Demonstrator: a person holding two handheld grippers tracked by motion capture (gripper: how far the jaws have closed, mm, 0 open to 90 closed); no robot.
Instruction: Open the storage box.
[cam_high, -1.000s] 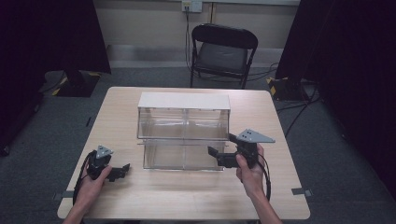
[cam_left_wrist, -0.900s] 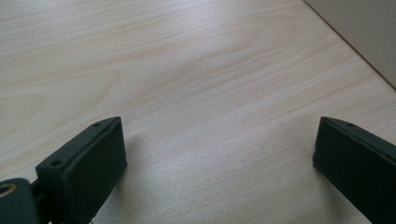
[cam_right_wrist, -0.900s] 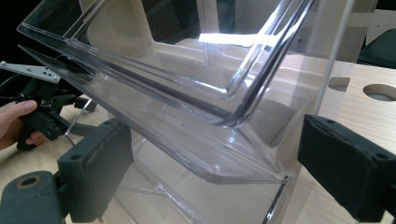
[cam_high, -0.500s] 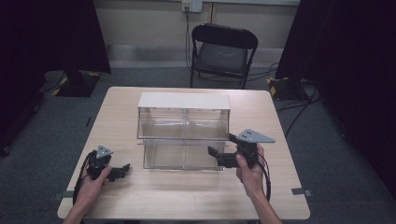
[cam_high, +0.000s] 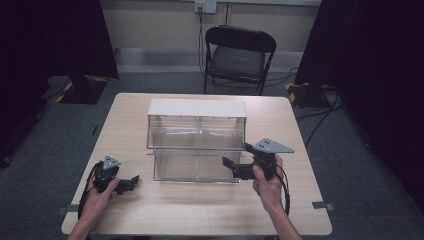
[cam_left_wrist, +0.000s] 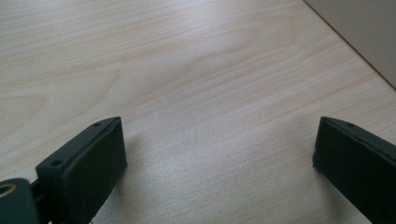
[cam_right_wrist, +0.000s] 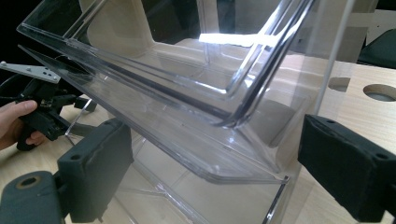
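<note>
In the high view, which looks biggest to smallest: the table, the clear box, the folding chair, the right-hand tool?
1. Table.
2. Clear box.
3. Folding chair; it stands farther from the camera, so its rank against the box is unsure.
4. Right tool.

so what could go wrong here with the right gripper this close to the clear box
1. The right gripper is open with the thin front lip of the clear box between its jaws; closing hard might crack or flex the plastic.
2. The box looks light and nothing braces it, since the left gripper sits open on the table apart from it. A pull could slide or tip the whole box.
3. Clear walls and glare may make edge depth hard to judge.
</note>
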